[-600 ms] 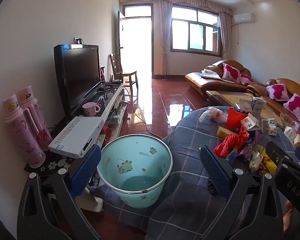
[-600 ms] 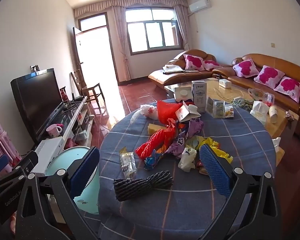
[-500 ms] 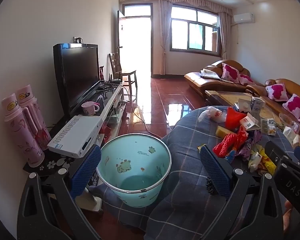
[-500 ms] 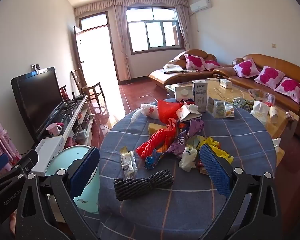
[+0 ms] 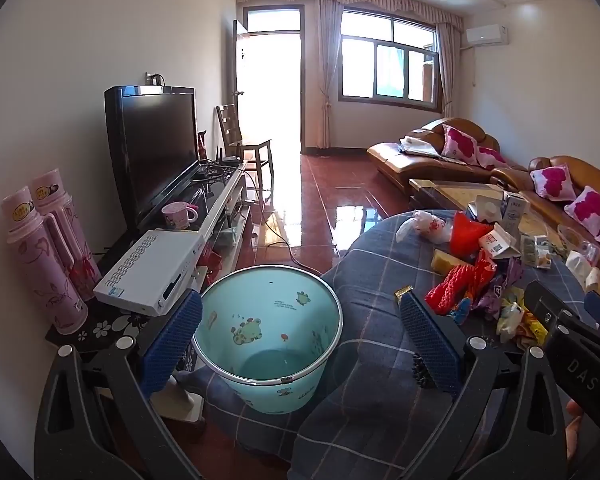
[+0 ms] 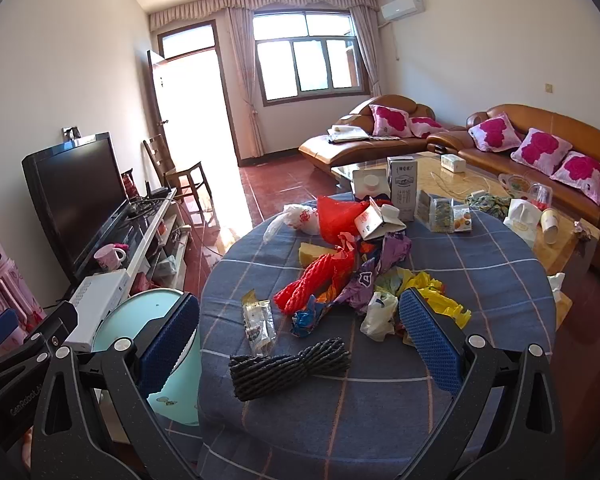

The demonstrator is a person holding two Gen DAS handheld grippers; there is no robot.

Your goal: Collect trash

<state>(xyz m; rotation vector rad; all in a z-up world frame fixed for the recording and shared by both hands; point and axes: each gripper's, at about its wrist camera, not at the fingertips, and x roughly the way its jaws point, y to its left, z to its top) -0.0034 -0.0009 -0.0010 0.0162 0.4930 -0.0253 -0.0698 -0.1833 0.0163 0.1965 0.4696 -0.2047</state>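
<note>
Trash lies in a loose heap on the tabletop (image 6: 480, 280), which carries a blue checked cloth. Nearest to the right gripper (image 6: 298, 354) is a black netted bundle (image 6: 288, 366); it rests between the two blue pads, a little forward of them, and touches neither. Its long axis runs left to right, roughly along the line from one pad to the other, so I think the jaws would close on its ends unless the wrist turns. Behind it are a clear snack wrapper (image 6: 260, 320), a red net sleeve (image 6: 314, 280) and a yellow bag (image 6: 440, 300).

The left gripper (image 5: 300, 344) hangs above the light blue bin (image 5: 268, 340), which stands just beside the tabletop edge and looks empty. Both pairs of jaws are spread wide and hold nothing. The right hand is clearly the nearer one to the bundle, and the bin is to its left.
</note>
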